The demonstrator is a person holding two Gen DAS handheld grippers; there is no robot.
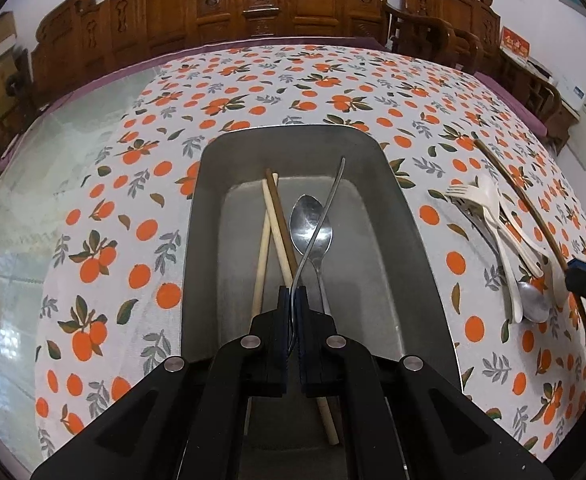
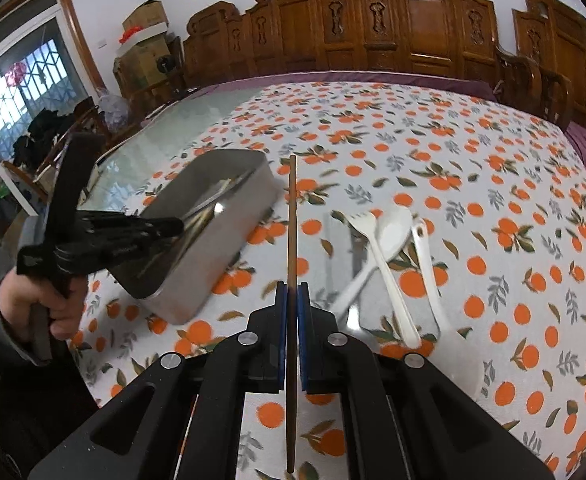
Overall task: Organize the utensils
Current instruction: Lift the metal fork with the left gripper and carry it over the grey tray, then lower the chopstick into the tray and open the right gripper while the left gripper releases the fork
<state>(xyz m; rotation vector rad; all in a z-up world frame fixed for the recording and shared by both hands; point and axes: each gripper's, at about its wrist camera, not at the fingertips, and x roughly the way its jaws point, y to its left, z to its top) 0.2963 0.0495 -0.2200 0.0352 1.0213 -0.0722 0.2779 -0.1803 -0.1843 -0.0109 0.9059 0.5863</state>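
Left wrist: left tongs [image 1: 293, 294] pinching metal fork [image 1: 325, 208] over tray [image 1: 409, 240]; right tongs [image 2: 291, 290] pinching brown chopstick [image 2: 291, 220]

Even, soft daylight, glare on the glass tabletop [image 1: 21, 240] (fisheye-bent edges), slight motion blur.

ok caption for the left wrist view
Left hand-held gripper lowers a metal fork into the steel tray beside spoon and chopsticks.

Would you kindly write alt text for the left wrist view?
The left gripper, shut on a metal fork, holds it over a metal tray containing two chopsticks and a spoon. White plastic utensils lie right of it.
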